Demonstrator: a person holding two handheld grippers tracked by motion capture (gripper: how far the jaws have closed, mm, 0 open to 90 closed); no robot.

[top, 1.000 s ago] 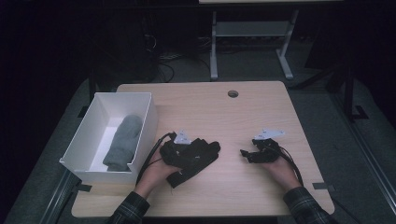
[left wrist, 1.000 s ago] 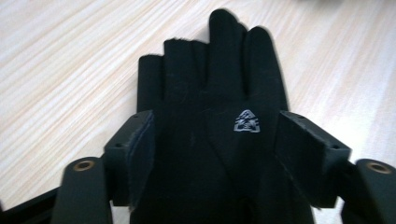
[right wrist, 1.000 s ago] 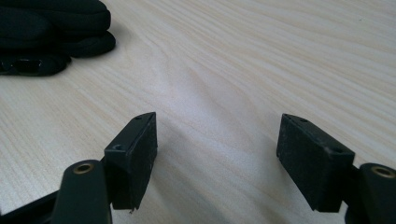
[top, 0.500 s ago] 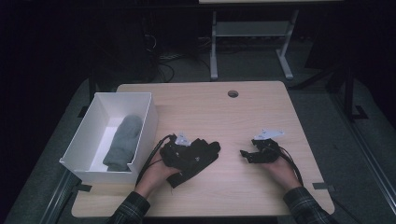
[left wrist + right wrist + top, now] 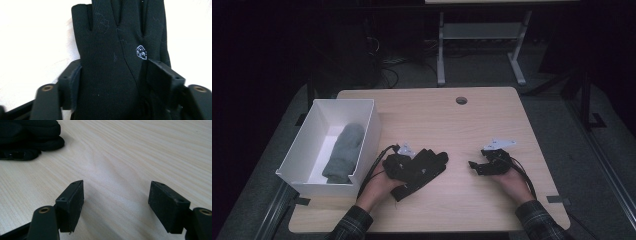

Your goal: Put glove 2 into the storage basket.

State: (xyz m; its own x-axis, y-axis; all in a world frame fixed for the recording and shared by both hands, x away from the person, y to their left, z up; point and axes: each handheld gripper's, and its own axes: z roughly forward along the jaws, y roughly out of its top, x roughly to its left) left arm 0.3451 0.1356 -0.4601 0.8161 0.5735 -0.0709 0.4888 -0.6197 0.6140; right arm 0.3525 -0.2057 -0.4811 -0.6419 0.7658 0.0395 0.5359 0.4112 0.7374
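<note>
Centrally, matte black knit glove (image 5: 112, 62) between left hand-held gripper (image 5: 112, 75) jaws; right hand-held gripper (image 5: 120, 205) agape.

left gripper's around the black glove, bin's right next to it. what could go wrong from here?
1. The left gripper straddles the black glove across its palm; the limp fingers could drag on the table or catch the white bin rim.
2. The grey mitten already fills much of the bin, so the glove may land draped over the wall.

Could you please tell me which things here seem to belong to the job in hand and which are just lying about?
Likely in the job:
black glove, between the left gripper fingers
grey glove in the white box

Lying about:
open right gripper
desk frame behind the table
</note>
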